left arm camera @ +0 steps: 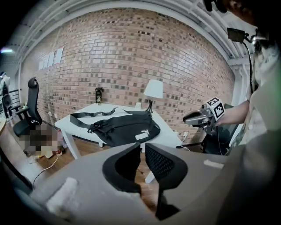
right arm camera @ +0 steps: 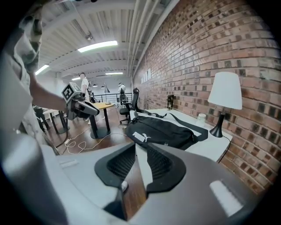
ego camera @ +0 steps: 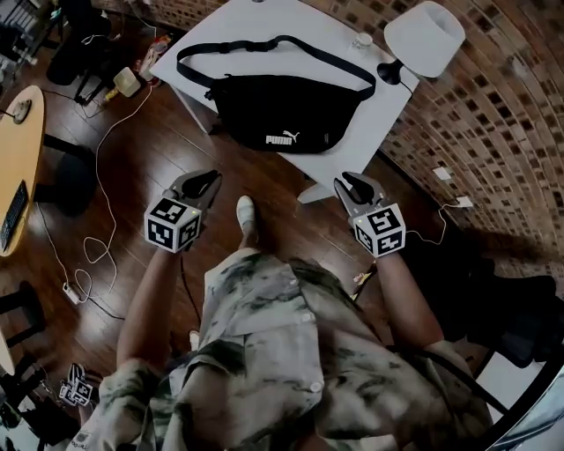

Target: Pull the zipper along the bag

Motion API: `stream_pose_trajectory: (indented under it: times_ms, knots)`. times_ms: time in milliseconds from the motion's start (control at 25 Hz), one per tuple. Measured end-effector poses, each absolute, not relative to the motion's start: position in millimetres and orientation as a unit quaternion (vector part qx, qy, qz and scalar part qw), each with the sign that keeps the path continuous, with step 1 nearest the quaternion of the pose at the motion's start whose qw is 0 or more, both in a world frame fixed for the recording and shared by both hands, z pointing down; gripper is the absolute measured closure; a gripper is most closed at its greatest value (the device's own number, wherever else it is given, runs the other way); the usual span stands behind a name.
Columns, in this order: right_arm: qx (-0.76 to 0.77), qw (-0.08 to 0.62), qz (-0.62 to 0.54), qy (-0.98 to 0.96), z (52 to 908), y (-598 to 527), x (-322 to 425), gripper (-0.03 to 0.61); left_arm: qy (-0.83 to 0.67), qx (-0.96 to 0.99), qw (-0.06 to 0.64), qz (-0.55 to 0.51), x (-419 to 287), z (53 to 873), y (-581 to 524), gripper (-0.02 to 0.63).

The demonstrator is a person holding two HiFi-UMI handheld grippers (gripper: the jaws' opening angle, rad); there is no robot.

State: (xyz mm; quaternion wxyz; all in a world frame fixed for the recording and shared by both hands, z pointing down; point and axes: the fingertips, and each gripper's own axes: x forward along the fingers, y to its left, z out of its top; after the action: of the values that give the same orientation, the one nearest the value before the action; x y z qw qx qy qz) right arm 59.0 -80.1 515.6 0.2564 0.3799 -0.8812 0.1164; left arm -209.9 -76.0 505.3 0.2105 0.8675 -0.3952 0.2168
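A black waist bag [ego camera: 278,110] with a white logo lies on the white table [ego camera: 264,26], its strap looped behind it. The bag also shows in the left gripper view [left arm camera: 125,129] and the right gripper view [right arm camera: 164,131]. Both grippers hang over the wooden floor, short of the table and apart from the bag. My left gripper [ego camera: 204,183] is shut on nothing, with only a thin slit between its jaws. My right gripper [ego camera: 352,185] holds nothing either, its jaws almost together. The zipper pull is too small to make out.
A white lamp [ego camera: 423,37] and a small jar [ego camera: 362,40] stand at the table's far right, by the brick wall. White cables [ego camera: 97,247] trail across the floor at left. A wooden desk [ego camera: 18,158] and an office chair [left arm camera: 27,110] stand further left.
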Motion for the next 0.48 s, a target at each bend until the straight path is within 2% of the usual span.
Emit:
stream_pose_trajectory:
  times_ms: [240, 480]
  knots:
    - [0.338, 0.234, 0.110, -0.905, 494, 25, 73, 0.491, -0.401, 0.864, 0.245, 0.181, -146, 468, 48, 0.575]
    - [0.305, 0.207, 0.114, -0.923, 479, 110, 65, 0.496, -0.391, 0.868, 0.256, 0.170, -114, 440, 137, 0.575]
